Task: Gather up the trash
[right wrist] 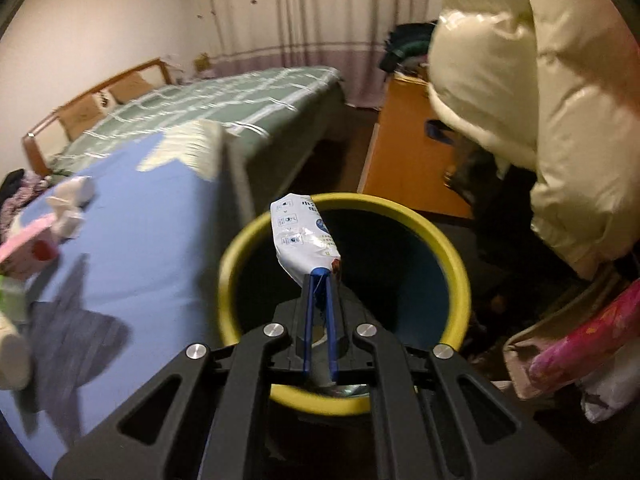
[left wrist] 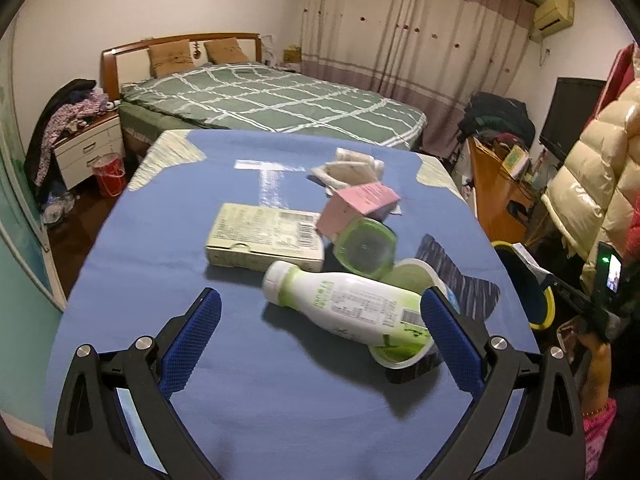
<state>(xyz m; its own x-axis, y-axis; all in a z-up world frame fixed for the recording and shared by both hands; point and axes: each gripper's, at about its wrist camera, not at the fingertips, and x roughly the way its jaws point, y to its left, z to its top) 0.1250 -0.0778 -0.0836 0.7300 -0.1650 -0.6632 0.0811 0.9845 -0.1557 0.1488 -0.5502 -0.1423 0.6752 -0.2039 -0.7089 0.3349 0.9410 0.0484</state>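
Note:
My left gripper [left wrist: 320,304] is open above the blue table [left wrist: 160,272], its jaws on either side of a white and green bottle [left wrist: 344,304] lying on its side, not touching it. Behind the bottle lie green-rimmed cups [left wrist: 366,250], a flat pale box [left wrist: 264,236], a pink carton [left wrist: 356,204] and crumpled white paper [left wrist: 352,170]. My right gripper [right wrist: 320,276] is shut on a white printed wrapper [right wrist: 302,240], holding it over the open yellow-rimmed bin [right wrist: 456,268]. The bin also shows in the left wrist view [left wrist: 532,292], right of the table.
The bin stands on the floor by the table's right edge [right wrist: 224,184]. A green checked bed [left wrist: 272,100] lies beyond the table. A cream puffy jacket [right wrist: 540,100] hangs to the right above an orange wooden desk [right wrist: 404,160]. A nightstand [left wrist: 88,148] and red bucket [left wrist: 108,174] stand far left.

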